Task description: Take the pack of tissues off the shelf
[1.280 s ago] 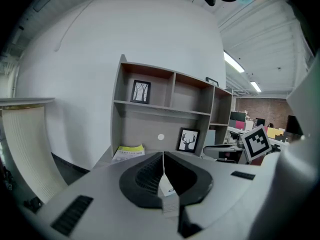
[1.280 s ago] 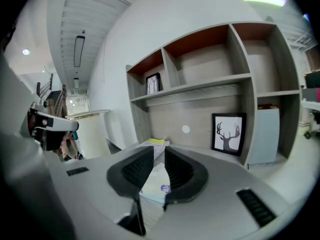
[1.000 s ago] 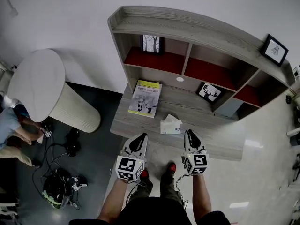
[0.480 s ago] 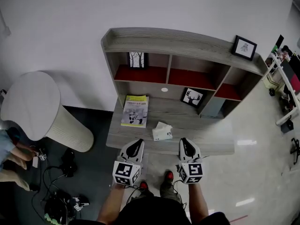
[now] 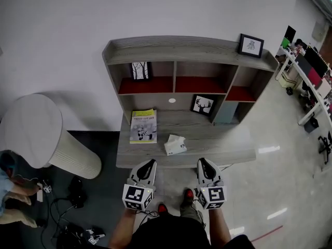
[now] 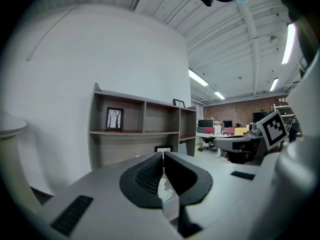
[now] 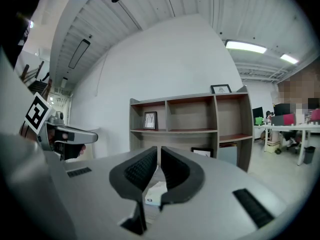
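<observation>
Tissue pack (image 5: 175,144) sits at 12 o'clock on the desk (image 5: 223,150).
Left claw (image 5: 151,162) pinched together; right claw (image 5: 201,161) has been closing, thin empty gap.

Grey wood shelf unit (image 5: 181,50) agst white wall: 3 red-floored compartments up top, flat surface (image 5: 223,148) below, sticking out twd front. On surface: magazine (image 5: 142,126) flat at left; tissue pack (image 5: 175,144) approx centre, near front edge, just right of mag, not touching; framed deer pic (image 5: 203,105) leaning at back, right of centre. Framed tree pic (image 5: 139,70) upright in top-left compartment. Another framed pic (image 5: 251,45) stands on unit's top, right end.
</observation>
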A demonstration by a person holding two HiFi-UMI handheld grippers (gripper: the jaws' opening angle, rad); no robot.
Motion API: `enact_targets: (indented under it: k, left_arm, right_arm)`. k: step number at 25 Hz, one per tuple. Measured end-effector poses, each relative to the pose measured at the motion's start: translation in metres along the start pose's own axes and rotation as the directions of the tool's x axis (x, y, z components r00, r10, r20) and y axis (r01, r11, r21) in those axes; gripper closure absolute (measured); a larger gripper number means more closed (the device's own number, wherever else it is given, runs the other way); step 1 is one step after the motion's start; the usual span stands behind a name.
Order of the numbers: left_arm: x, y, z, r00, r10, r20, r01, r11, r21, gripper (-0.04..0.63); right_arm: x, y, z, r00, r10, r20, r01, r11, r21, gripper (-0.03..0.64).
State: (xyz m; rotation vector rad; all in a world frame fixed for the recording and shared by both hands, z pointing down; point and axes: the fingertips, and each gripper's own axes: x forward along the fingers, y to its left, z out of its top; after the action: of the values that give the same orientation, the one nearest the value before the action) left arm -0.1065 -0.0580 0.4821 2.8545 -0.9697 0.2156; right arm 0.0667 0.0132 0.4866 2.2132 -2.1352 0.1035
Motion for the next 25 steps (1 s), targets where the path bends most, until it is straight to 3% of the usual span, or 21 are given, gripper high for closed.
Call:
enact_targets:
  k: [6,25]
  left_arm:
    - [-0.011,-0.004,0.004,1.0,-0.016,0.013,0.016,1.0,0.005,0.581]
    - [-0.023,0.002,0.0,1.0,-0.018,0.013,0.018,1.0,-0.004,0.581]
  right_arm:
    - [-0.022,0.006,-0.004,0.999,-0.031,-0.013,0.031,0.999,0.007,0.58]
    - [-0.027,0.027,-0.008,1.0,-0.015,-0.022,0.015,0.999,0.037,0.581]
